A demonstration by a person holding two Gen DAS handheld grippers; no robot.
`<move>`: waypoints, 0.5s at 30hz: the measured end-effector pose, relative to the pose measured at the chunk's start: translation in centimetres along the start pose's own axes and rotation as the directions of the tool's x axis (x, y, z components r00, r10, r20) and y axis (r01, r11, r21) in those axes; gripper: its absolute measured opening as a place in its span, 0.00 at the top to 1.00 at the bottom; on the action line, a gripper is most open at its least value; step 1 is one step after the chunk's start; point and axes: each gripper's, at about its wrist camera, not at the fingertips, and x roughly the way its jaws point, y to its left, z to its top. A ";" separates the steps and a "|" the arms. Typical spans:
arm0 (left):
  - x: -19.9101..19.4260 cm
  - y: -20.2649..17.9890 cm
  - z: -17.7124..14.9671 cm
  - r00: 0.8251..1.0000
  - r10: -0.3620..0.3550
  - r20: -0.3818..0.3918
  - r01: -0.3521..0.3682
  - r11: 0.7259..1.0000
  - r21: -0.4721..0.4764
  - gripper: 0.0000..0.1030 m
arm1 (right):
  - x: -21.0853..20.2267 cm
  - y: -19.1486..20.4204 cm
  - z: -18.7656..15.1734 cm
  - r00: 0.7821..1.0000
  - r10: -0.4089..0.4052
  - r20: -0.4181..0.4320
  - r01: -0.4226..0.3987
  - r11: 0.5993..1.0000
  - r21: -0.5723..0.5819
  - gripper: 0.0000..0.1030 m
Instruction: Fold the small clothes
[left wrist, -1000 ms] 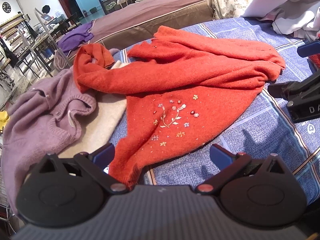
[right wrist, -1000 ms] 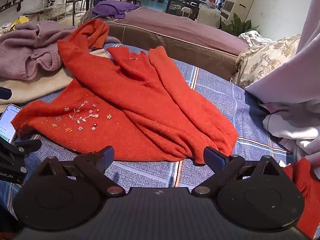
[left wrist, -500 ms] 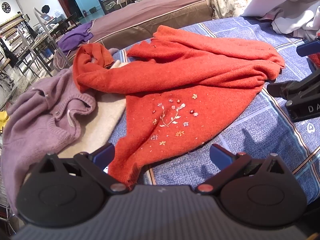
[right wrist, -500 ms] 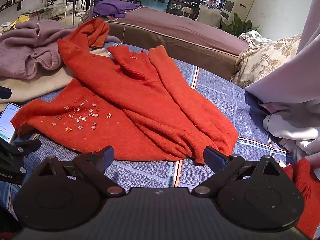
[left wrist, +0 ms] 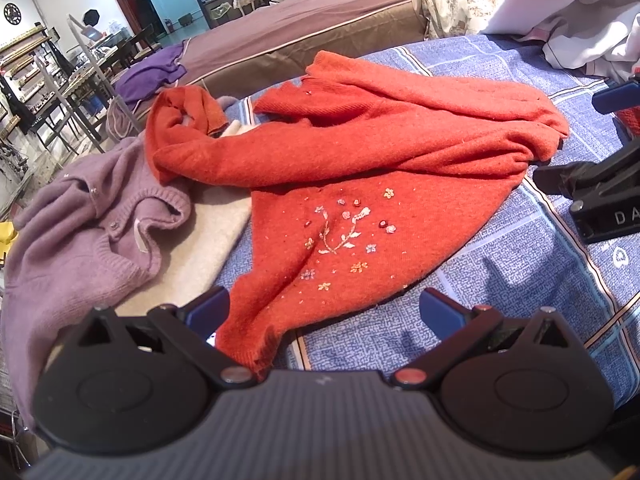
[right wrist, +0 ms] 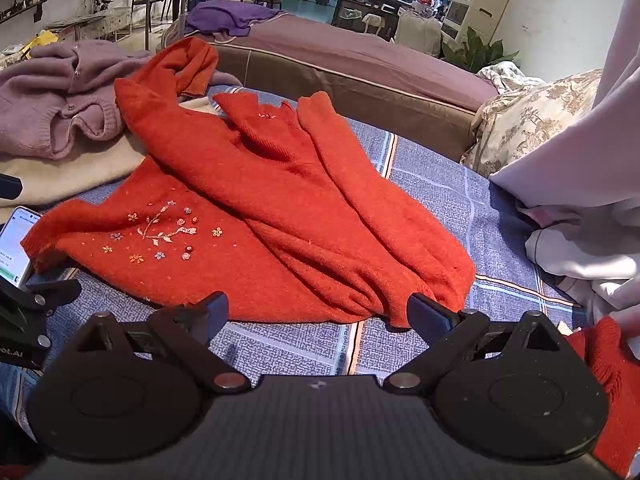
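Blue patterned bedspread (left wrist: 520,280) covers the bed that carries everything, with a brown sofa edge behind it. Largest on it is the orange knit sweater (left wrist: 360,184), lying crumpled near the middle: its embroidered front faces up, one sleeve trails off to the left over a lilac cardigan (left wrist: 80,232) and a cream knit (left wrist: 208,248) piled beside it, and the other side is bunched in folds toward the right. White bedding (right wrist: 580,208) is heaped at the far right. A phone (right wrist: 16,240) with a lit screen lies by the sweater's near hem corner.

The left hand-held gripper (left wrist: 324,312) hangs just before that hem corner, jaws spread wide and holding nothing; the right hand-held gripper (right wrist: 318,312) sits before the bunched right edge, likewise spread and empty.

Folding seems barely begun: no neat crease shows, the sleeves are not laid in, and the sweater first needs spreading flat. The cardigan and cream knit also look unfolded, so nearly all the work remains.
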 end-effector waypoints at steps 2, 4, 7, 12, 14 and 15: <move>0.1 0.0 0.0 1.000 0.000 -0.002 0.000 1.000 0.001 0.00 | 0.0 0.0 0.0 1.000 0.000 0.001 0.000 1.000 0.001 0.00; 0.1 0.0 0.0 1.000 0.001 -0.004 -0.001 1.000 0.001 0.00 | 0.0 0.0 0.0 1.000 0.002 0.002 -0.002 1.000 0.003 0.00; 0.2 0.0 0.0 1.000 0.002 -0.007 -0.002 1.000 0.001 0.00 | 0.1 -0.1 0.0 1.000 0.001 0.003 -0.001 1.000 0.004 0.00; 0.5 0.0 0.0 1.000 0.001 -0.012 -0.001 1.000 0.001 0.00 | 0.2 -0.2 0.0 1.000 0.002 0.002 -0.002 1.000 0.005 0.00; 0.6 -0.1 0.0 1.000 -0.001 -0.011 0.001 1.000 0.004 0.00 | 0.2 -0.2 0.0 1.000 0.002 0.001 -0.002 1.000 0.006 0.00; 0.6 -0.1 0.0 1.000 0.003 -0.005 -0.003 1.000 0.007 0.00 | 0.2 -0.2 0.0 1.000 0.002 0.000 -0.002 1.000 0.006 0.00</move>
